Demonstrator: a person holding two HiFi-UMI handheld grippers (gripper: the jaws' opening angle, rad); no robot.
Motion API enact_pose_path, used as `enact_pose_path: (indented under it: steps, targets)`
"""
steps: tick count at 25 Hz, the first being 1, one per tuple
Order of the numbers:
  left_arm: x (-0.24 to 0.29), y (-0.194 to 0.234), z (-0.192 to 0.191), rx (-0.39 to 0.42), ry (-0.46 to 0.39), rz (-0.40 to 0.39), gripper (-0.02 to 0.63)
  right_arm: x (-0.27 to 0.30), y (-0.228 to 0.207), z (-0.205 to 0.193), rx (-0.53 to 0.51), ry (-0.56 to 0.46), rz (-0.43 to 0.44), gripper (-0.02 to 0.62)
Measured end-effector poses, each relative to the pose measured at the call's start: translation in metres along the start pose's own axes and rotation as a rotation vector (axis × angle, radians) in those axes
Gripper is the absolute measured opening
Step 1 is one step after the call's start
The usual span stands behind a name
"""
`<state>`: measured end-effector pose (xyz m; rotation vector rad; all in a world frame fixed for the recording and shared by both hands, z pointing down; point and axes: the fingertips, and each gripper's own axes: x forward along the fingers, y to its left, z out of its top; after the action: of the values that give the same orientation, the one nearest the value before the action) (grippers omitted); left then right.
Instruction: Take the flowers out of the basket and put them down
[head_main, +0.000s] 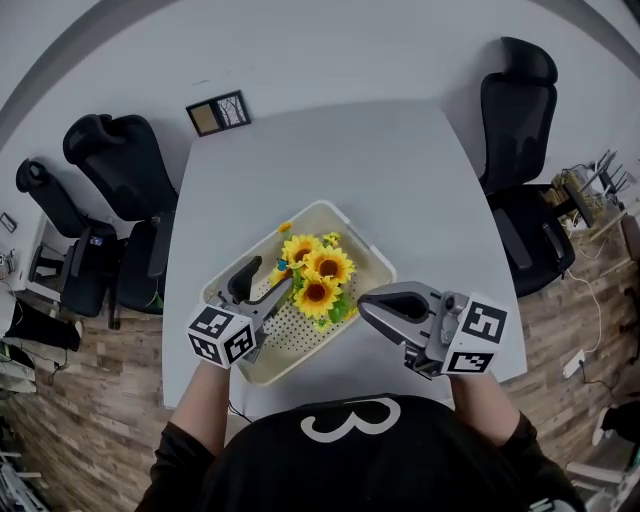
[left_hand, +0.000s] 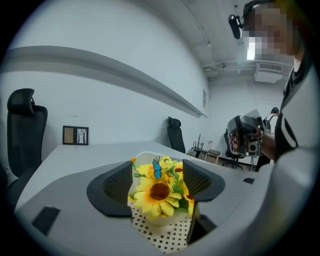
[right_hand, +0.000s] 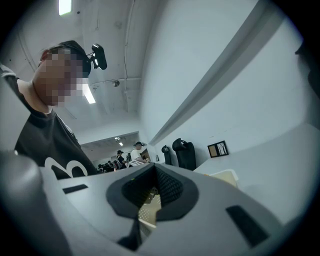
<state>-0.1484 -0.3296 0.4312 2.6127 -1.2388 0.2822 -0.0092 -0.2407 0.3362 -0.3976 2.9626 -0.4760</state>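
A bunch of yellow sunflowers (head_main: 318, 277) with a small blue butterfly stands in a cream perforated basket (head_main: 352, 238) at the middle of the table. My left gripper (head_main: 263, 284) reaches into the basket from the left and is open. In the left gripper view the sunflowers (left_hand: 159, 191) show between the two dark pads (left_hand: 116, 188), which do not press on them. My right gripper (head_main: 366, 306) hangs just off the basket's right corner with its jaws together and nothing in them. In the right gripper view the right gripper (right_hand: 154, 169) points toward the basket (right_hand: 226, 176).
The basket sits on a grey-white table (head_main: 330, 160), near its front edge. A small framed picture (head_main: 218, 113) lies at the far left corner. Black office chairs stand at the left (head_main: 115, 165) and right (head_main: 520, 110). Wooden floor surrounds the table.
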Motion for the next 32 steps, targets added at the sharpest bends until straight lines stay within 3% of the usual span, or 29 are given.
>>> enact_pose_path:
  steps: [8, 11, 25, 32]
  targets:
    - [0.017, 0.007, -0.019, 0.051, 0.090, -0.036, 0.360, 0.002, -0.010, -0.005, 0.011, 0.026, 0.002, 0.008]
    - [0.025, 0.005, -0.020, 0.052, 0.085, -0.048, 0.365, 0.001, -0.013, -0.007, 0.012, 0.030, 0.000, 0.008]
    - [0.033, 0.013, -0.045, -0.051, 0.100, -0.072, 0.365, 0.000, -0.017, -0.015, 0.034, 0.046, -0.013, 0.008]
    - [0.036, 0.011, -0.056, -0.063, 0.109, -0.097, 0.364, 0.001, -0.018, -0.019, 0.040, 0.055, -0.008, 0.008]
